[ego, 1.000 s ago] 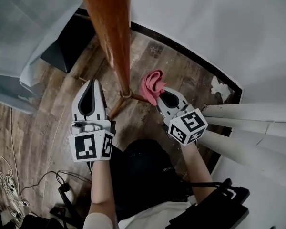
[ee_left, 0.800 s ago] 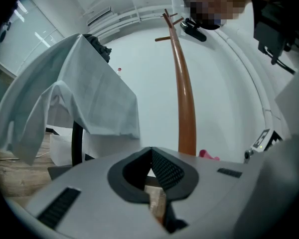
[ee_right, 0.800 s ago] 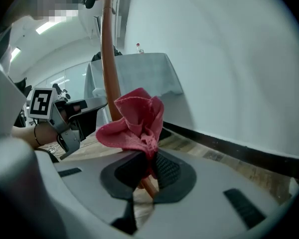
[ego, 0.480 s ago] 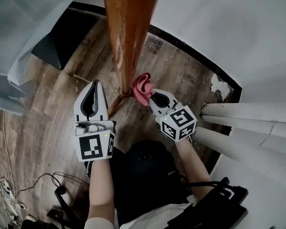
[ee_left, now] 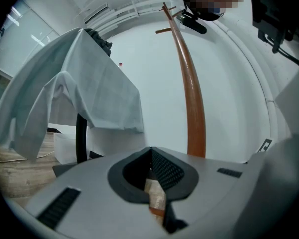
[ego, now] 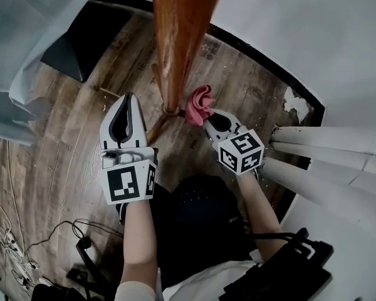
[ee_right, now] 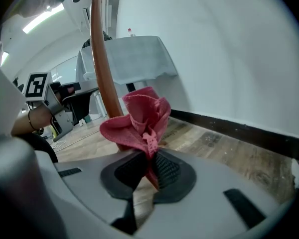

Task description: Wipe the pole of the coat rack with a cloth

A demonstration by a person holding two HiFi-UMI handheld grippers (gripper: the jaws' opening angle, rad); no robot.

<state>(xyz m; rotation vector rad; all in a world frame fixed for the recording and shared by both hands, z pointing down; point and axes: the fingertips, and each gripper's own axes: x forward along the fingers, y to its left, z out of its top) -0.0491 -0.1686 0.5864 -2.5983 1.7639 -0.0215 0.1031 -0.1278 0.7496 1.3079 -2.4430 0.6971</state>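
One cloth (ego: 199, 104) in R gripper (ego: 206, 120)

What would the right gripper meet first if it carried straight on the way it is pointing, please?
The pole, most likely, low near its base. The right gripper is shut on the cloth, which leads, and the pole stands just behind it; whether cloth and pole touch is unclear.

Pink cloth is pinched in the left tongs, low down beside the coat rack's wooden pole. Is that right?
Wrong side. The pink cloth is pinched in the right tongs, not the left, as the right gripper view shows. It is low down beside the coat rack's wooden pole. The left tongs are shut on nothing.
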